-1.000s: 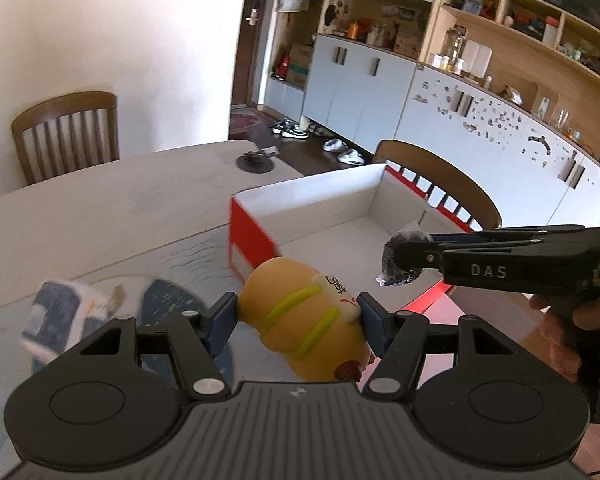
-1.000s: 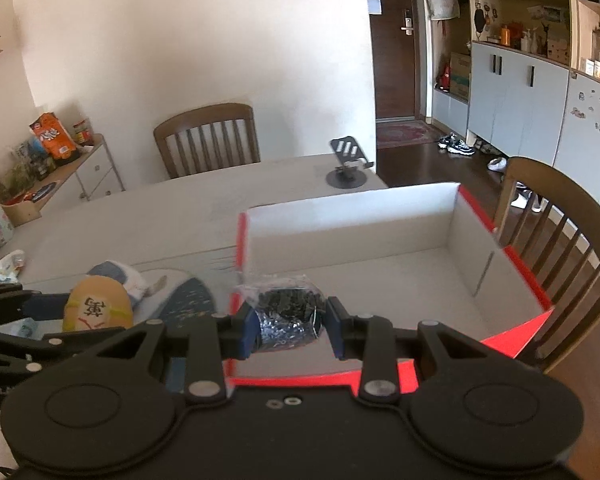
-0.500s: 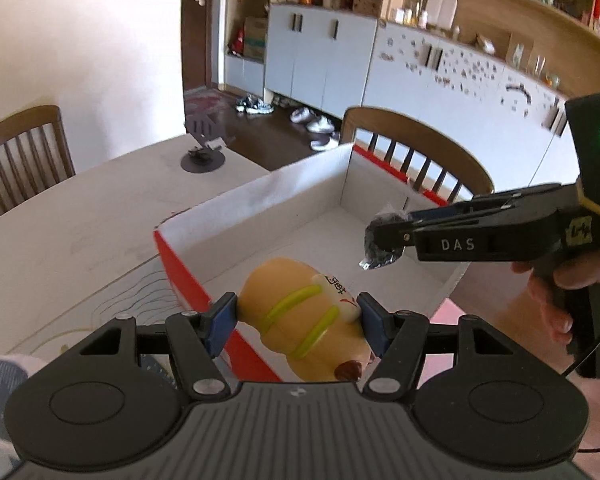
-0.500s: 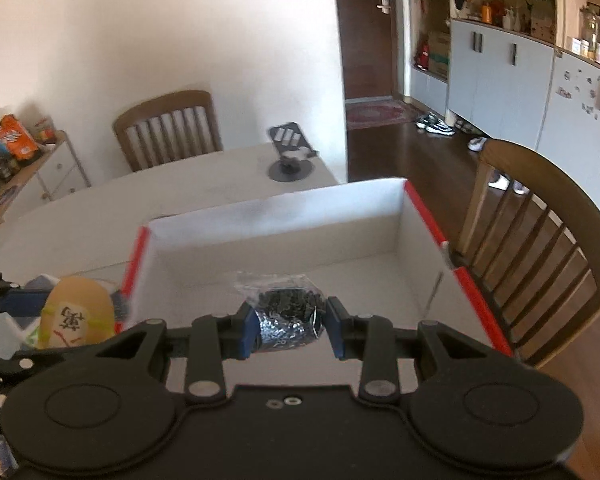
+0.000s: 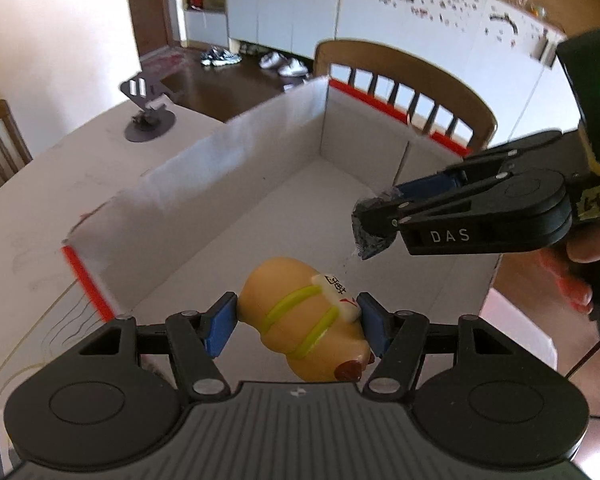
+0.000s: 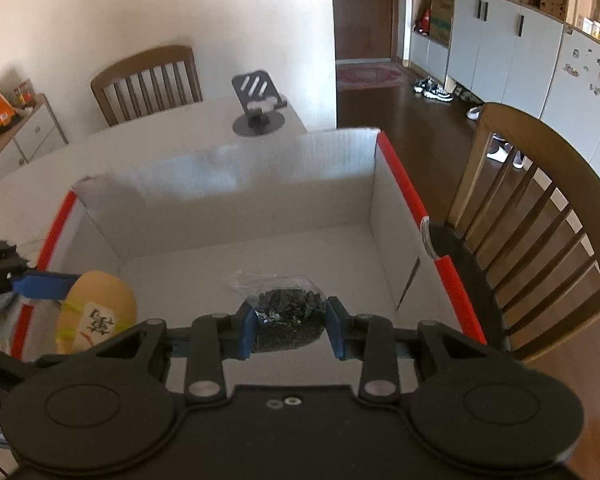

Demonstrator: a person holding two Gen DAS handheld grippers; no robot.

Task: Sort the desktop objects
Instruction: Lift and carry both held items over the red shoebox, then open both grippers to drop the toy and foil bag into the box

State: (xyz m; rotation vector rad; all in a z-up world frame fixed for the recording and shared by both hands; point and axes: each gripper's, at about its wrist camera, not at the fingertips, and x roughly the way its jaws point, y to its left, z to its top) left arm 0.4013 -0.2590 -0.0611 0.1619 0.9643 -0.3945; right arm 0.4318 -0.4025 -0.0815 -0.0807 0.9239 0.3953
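My left gripper (image 5: 298,322) is shut on a tan bread-shaped toy (image 5: 308,324) with yellow-green bands and a small label; it hangs over the near left part of a white box with red edges (image 5: 260,152). In the right wrist view the same toy (image 6: 96,312) shows at the lower left. My right gripper (image 6: 292,326) is shut on a small clear bag of black bits (image 6: 286,316), held above the box floor (image 6: 284,248). From the left wrist view the right gripper (image 5: 374,222) reaches in over the box's right side, the bag (image 5: 370,240) at its tip.
A dark phone stand (image 6: 258,108) sits on the pale table (image 6: 140,152) beyond the box. A wooden chair (image 6: 540,216) stands close to the box's right side, another chair (image 6: 148,84) at the table's far end. A hand (image 5: 592,244) holds the right gripper's handle.
Both grippers moved forward and down, from the near edge of the box to over its inside, each still holding its object. The left one rolled somewhat.
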